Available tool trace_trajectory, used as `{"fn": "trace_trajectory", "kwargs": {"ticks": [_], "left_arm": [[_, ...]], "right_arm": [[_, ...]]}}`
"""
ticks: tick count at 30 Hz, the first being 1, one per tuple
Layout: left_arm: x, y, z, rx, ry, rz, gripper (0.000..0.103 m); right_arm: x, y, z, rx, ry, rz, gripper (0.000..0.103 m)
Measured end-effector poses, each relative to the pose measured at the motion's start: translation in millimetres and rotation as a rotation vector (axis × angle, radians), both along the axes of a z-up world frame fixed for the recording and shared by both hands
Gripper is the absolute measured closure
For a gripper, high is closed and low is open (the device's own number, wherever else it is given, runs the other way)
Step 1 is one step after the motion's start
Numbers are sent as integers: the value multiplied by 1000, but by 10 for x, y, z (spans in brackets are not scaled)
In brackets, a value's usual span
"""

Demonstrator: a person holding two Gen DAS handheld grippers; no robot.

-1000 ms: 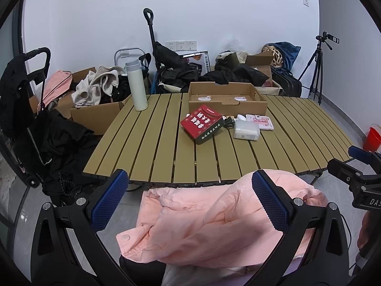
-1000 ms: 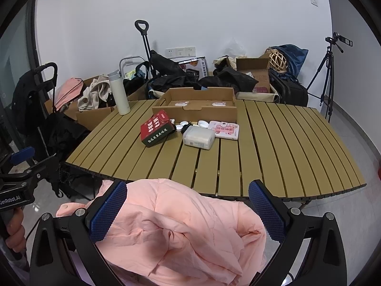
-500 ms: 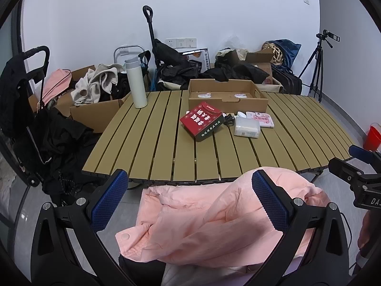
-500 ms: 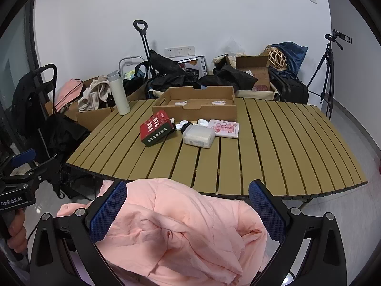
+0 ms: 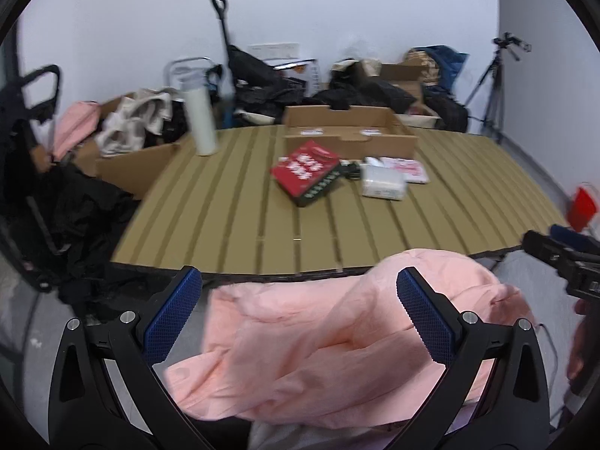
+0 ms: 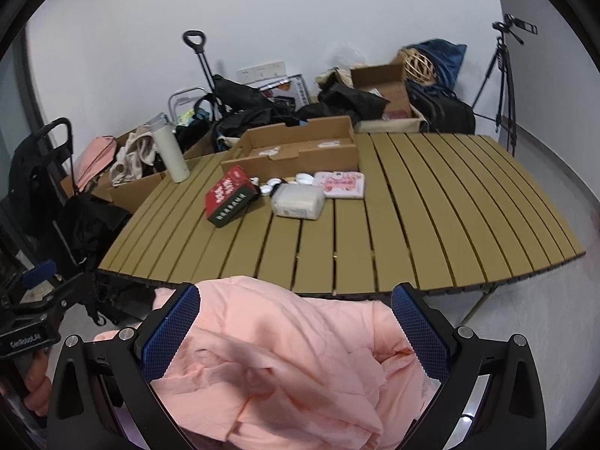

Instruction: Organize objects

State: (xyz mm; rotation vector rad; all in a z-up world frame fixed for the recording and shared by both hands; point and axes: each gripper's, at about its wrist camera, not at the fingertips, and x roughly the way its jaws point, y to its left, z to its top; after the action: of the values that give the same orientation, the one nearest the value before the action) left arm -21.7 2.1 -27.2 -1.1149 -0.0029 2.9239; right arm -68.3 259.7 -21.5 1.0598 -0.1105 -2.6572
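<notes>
On the slatted wooden table lie a red box, a clear plastic container, a pink-and-white packet, small white lids and an open cardboard tray. A white bottle stands at the left. My left gripper and right gripper are both open and empty, held before the table's near edge above a pink garment.
Bags, clothes and cardboard boxes are piled behind and left of the table. A tripod stands at the back right. A red bucket sits on the floor at the right. The other gripper shows at each view's edge.
Both views have shifted slightly and blurred: the grippers are moving a little, with the right view tilting. Both stay open; nothing on the table has moved.
</notes>
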Motion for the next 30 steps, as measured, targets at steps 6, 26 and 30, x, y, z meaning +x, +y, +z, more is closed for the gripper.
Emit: {"fn": "trace_trajectory", "kwargs": {"ticks": [6, 26, 30], "left_arm": [[-357, -135, -118, 54, 40, -18, 0], [-2788, -712, -1261, 439, -193, 19, 33], [-2903, -739, -1453, 533, -248, 23, 51]], "right_arm": [[-352, -90, -144, 78, -26, 61, 0], [-3190, -1827, -884, 36, -283, 439, 47], [-3274, -1917, -1122, 13, -337, 454, 60]]}}
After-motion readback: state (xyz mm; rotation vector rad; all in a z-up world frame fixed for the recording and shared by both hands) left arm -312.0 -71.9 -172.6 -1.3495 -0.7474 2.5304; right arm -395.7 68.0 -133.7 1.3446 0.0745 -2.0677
